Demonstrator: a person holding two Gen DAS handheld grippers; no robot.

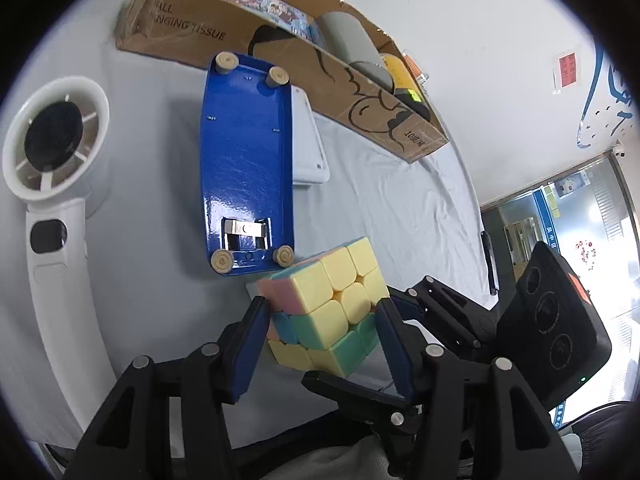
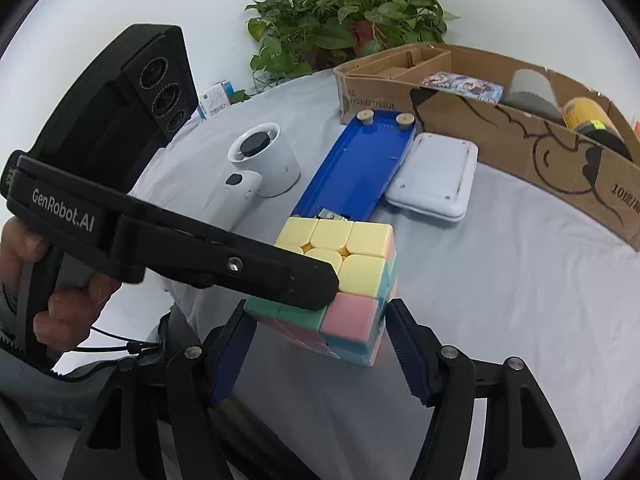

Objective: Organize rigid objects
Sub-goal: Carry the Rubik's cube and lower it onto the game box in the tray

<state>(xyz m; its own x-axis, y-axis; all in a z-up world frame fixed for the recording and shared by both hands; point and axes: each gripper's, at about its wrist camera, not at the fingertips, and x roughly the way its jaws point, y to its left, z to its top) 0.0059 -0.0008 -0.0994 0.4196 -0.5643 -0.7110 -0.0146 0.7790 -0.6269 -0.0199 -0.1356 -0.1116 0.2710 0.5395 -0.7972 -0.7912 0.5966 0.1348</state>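
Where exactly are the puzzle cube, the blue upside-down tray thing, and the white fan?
puzzle cube (image 1: 332, 304), left wrist view, on its yellow face.
blue tray (image 1: 244, 160), left wrist view, on its flat underside.
white fan (image 2: 266, 160), right wrist view, on its round housing.

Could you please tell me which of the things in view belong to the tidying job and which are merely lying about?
Part of the job:
- puzzle cube, between the fingers of both the left gripper and the right gripper
- cardboard box, already holding some items
- blue toy skateboard, upside down
- white fan
- white case

Just lying about:
- potted plant
- small carton behind the table
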